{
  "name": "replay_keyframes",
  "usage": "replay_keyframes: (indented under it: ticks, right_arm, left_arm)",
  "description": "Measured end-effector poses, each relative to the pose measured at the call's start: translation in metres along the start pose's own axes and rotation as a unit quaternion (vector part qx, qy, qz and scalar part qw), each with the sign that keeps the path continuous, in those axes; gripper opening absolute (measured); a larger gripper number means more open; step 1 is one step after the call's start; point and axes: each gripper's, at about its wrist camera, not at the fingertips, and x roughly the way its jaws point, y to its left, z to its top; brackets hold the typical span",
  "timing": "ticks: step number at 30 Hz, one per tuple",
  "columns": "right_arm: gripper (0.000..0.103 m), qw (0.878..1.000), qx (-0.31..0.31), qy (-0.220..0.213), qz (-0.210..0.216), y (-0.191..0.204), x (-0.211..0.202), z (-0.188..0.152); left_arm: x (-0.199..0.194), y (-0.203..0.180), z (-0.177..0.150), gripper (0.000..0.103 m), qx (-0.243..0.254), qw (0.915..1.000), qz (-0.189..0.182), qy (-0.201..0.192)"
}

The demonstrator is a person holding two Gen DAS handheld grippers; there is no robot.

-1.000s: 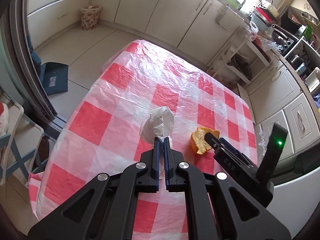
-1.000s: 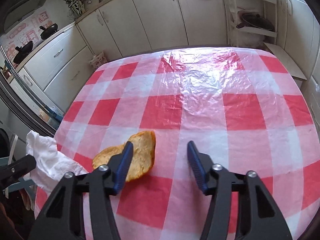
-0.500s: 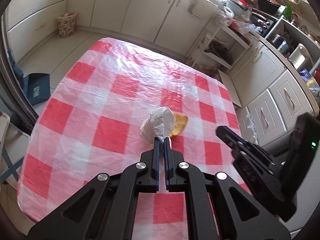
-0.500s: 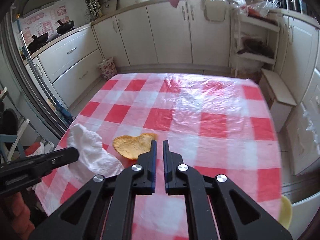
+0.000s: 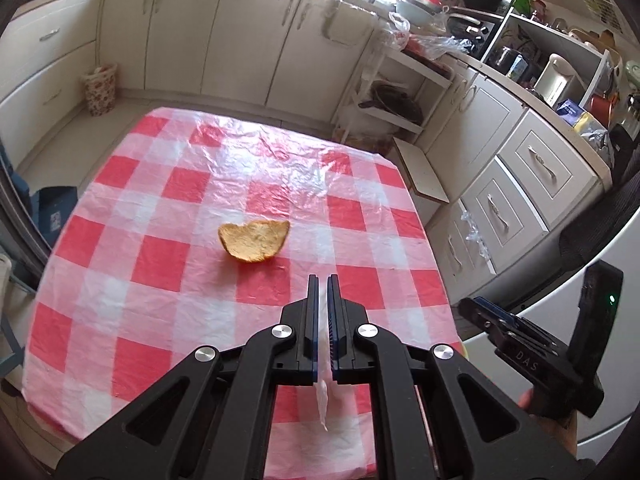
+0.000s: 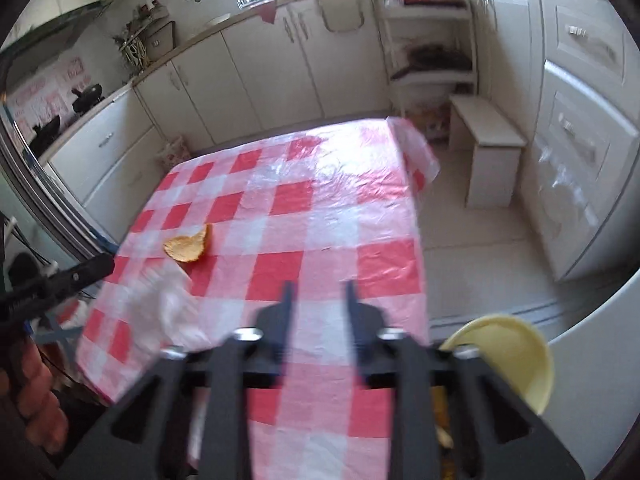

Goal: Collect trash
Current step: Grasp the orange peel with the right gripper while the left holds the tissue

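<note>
Left wrist view first: the left gripper (image 5: 323, 280) has its jaws drawn almost together on a thin white strip of the tissue (image 5: 322, 394), which hangs down below the fingers near the body of the tool. A second ago the crumpled bulk of that tissue stood ahead of the fingertips and hid part of the orange peel (image 5: 253, 239); now the peel lies in plain sight, alone on the red-checked worktop (image 5: 160, 264), ahead and left of the left gripper and well apart from it. The right gripper (image 5: 472, 307) shows off to the right of the peel, beyond the worktop's edge. Right wrist view, somewhat blurred by motion: the right gripper (image 6: 317, 290) has its jaws moderately apart and holds nothing, where half a second ago they were nearly closed just beside the peel. The peel (image 6: 187, 246) now sits far to the left of it, and the tissue (image 6: 168, 308) hangs as a pale mass under the left gripper (image 6: 94, 268), near the peel's front side. A yellow bin (image 6: 516, 354) shows at the lower right, off the worktop. My reading is that the peel was not taken and remains to be collected, while the tissue is lifted and heading for the bin.
</note>
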Motion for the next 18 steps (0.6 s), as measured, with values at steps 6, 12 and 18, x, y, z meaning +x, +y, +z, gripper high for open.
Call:
replay_keyframes:
  ticks: [6, 12, 18]
  right_arm:
    - [0.049, 0.998, -0.030, 0.030, 0.050, 0.068, 0.072, 0.022]
    - [0.049, 0.995, -0.062, 0.054, 0.054, 0.135, 0.140, 0.031]
    - [0.043, 0.997, -0.038, 0.066, 0.033, 0.128, 0.166, 0.031]
  left_arm:
    - [-0.003, 0.045, 0.010, 0.004, -0.027, 0.9991, 0.033, 0.001]
    - [0.021, 0.072, 0.005, 0.004, -0.050, 0.9965, 0.020, 0.063]
    - [0.027, 0.074, 0.005, 0.007, -0.053, 0.9958, 0.017, 0.073]
